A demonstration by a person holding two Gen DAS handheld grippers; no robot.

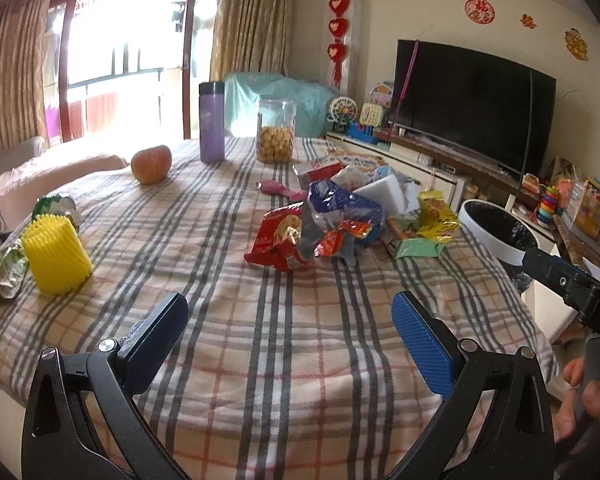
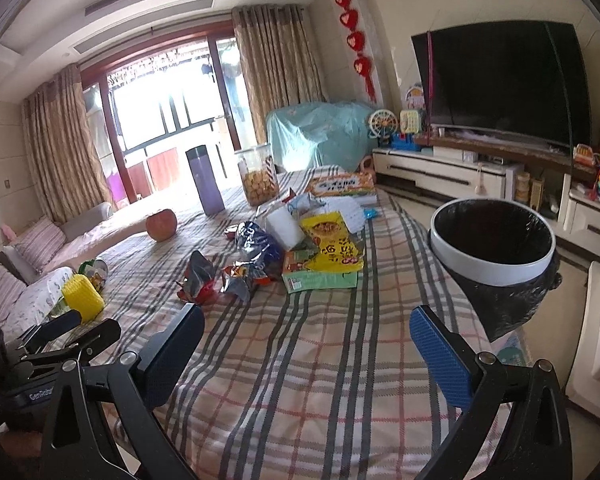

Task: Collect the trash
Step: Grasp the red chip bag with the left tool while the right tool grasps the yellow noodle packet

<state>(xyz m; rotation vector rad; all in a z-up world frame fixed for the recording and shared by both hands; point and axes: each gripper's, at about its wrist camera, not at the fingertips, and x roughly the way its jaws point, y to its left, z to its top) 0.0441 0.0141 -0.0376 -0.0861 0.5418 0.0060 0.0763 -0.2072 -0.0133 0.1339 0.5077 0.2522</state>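
Right wrist view: wrapper pile sits ahead-left of the open, empty right claw, bin to its right; left claw open too.

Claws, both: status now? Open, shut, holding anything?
Left claw: open, empty, above the tablecloth.
Right claw: open, empty, pointing toward the wrappers.

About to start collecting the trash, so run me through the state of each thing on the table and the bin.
left gripper: open, empty
right gripper: open, empty
trash bin: open, black liner fitted
purple flask: upright, capped
cookie jar: upright, partly full
red wrapper: crumpled
apple: whole
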